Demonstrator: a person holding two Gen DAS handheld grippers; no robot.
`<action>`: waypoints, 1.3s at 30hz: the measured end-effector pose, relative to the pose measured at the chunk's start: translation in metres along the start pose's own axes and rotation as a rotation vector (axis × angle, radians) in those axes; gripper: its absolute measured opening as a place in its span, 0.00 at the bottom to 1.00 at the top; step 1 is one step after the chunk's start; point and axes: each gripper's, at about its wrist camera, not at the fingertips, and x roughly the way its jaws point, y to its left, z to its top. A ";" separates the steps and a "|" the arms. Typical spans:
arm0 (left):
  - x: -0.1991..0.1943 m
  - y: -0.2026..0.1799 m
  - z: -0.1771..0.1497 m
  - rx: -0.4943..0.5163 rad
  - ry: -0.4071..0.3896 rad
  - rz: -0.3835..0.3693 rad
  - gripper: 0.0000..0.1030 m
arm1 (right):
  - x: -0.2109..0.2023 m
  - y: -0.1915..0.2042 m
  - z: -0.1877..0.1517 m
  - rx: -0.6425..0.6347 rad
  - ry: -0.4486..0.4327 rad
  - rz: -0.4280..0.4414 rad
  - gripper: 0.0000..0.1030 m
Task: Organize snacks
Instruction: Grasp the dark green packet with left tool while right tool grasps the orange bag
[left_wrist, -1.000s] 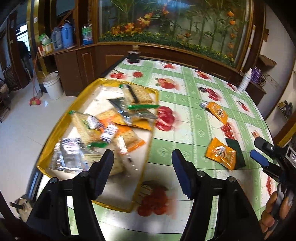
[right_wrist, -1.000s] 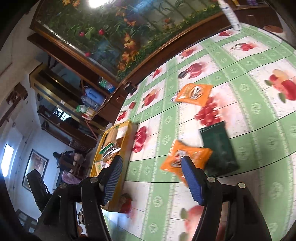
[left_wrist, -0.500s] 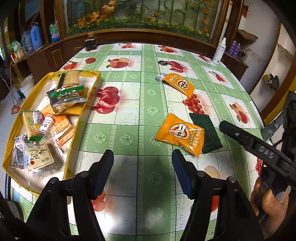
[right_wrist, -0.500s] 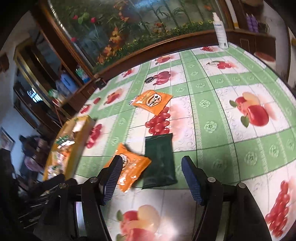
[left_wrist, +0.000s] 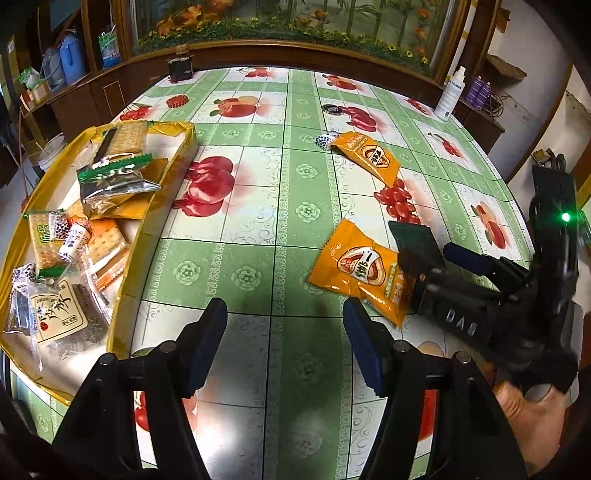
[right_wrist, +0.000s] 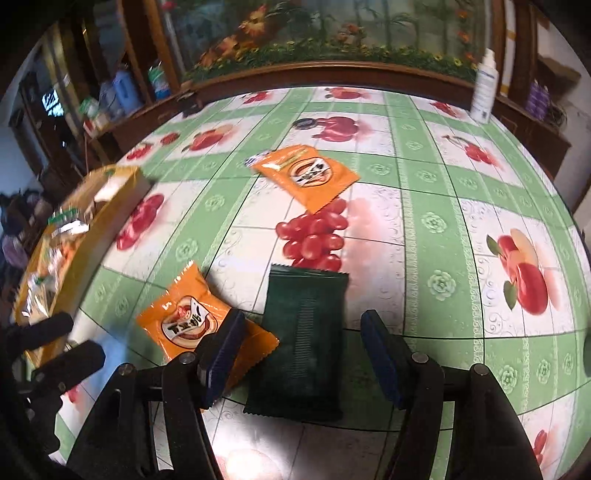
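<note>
A yellow tray (left_wrist: 133, 273) with several snack packets stands at the table's left; it also shows in the right wrist view (right_wrist: 88, 236). A near orange packet (left_wrist: 364, 269) (right_wrist: 192, 321), a dark green packet (left_wrist: 413, 238) (right_wrist: 303, 332) and a far orange packet (left_wrist: 369, 155) (right_wrist: 306, 175) lie on the tablecloth. My left gripper (left_wrist: 284, 343) is open and empty above the cloth. My right gripper (right_wrist: 303, 354) is open, straddling the dark green packet; it shows in the left wrist view (left_wrist: 439, 258).
A small wrapped candy (left_wrist: 325, 139) lies by the far orange packet. A white spray bottle (left_wrist: 448, 98) (right_wrist: 484, 88) stands at the far right edge. A dark jar (left_wrist: 180, 68) stands at the far left edge. Wooden cabinets ring the table.
Both grippers have swung right, away from the tray. My right gripper has moved down and forward over the dark green packet, beside the near orange packet.
</note>
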 end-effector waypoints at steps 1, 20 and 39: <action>0.002 -0.001 0.001 -0.004 0.005 -0.003 0.62 | 0.000 0.004 -0.001 -0.021 0.001 -0.005 0.65; 0.021 -0.042 0.002 -0.038 0.078 -0.067 0.62 | -0.051 -0.049 -0.015 0.082 -0.130 0.170 0.33; 0.021 -0.004 0.003 -0.111 0.086 -0.052 0.62 | -0.005 -0.003 -0.017 -0.299 0.054 0.156 0.41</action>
